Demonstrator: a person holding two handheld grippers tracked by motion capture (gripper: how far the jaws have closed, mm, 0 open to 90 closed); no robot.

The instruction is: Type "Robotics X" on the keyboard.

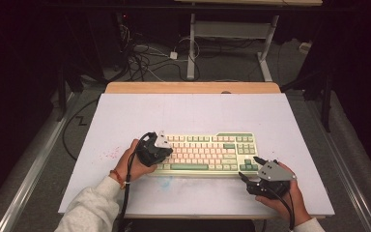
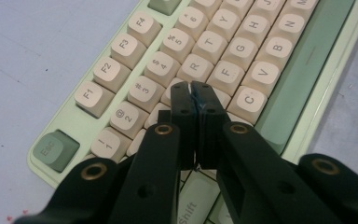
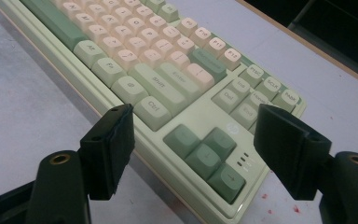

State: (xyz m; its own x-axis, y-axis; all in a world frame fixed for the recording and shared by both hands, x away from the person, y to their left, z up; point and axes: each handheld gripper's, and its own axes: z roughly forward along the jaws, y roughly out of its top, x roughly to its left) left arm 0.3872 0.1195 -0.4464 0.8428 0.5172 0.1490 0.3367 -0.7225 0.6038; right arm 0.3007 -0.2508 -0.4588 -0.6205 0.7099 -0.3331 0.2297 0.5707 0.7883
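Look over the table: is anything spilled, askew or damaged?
Small red specks dot the table left of the keyboard, and a faint blue smudge lies before it. The keyboard sits straight and whole.

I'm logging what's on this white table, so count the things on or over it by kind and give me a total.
Keyboard: 1
Handheld grippers: 2, the left gripper shut over the keys, the right gripper open by the arrow keys
Total: 3
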